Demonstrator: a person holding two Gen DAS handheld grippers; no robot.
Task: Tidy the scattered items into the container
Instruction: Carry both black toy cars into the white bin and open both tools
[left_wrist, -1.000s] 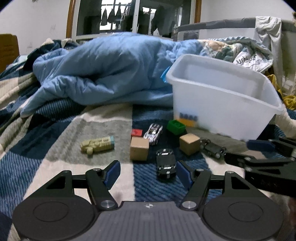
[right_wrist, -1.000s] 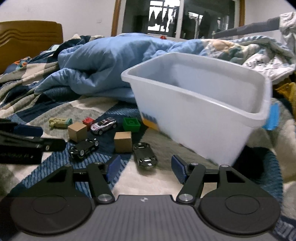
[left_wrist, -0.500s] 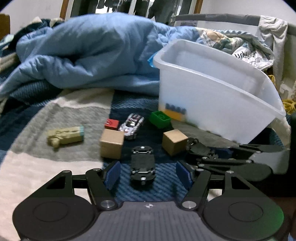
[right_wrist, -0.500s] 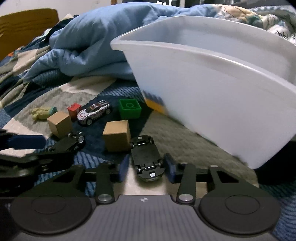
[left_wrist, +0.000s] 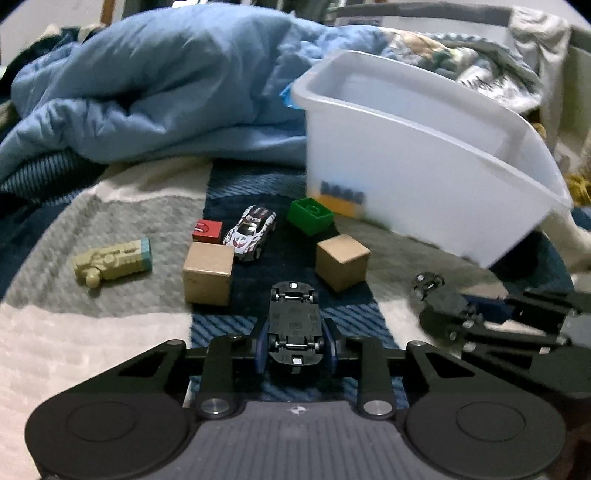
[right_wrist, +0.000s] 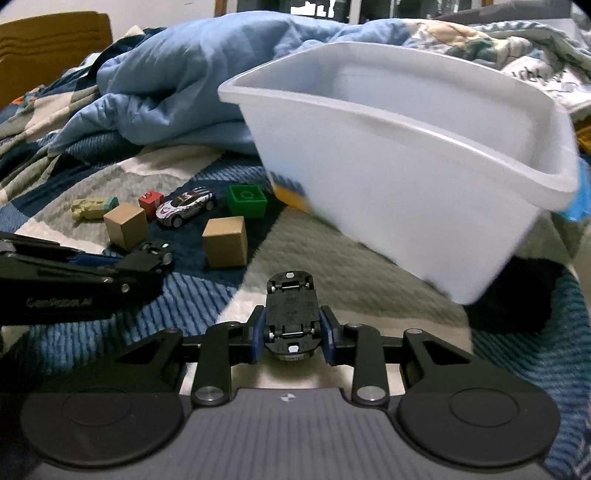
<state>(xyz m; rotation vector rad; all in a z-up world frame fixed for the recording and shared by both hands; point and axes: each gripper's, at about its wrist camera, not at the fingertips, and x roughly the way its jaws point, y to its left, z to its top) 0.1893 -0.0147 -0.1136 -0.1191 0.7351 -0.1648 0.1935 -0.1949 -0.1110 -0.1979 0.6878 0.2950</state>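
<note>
Two black toy cars, both belly-up, sit in the grippers. The left gripper (left_wrist: 295, 347) is closing its jaws on one black toy car (left_wrist: 294, 323), blue pads against its flanks. The right gripper (right_wrist: 291, 334) is clenched on the other black toy car (right_wrist: 291, 312). Both grippers slant down toward the striped blanket (left_wrist: 110, 332). Past them lie two wooden cubes (left_wrist: 209, 273), a green brick (left_wrist: 310, 215), a white toy car (left_wrist: 251, 232) and the white container (right_wrist: 406, 155); its contents show only as a blur through the wall.
</note>
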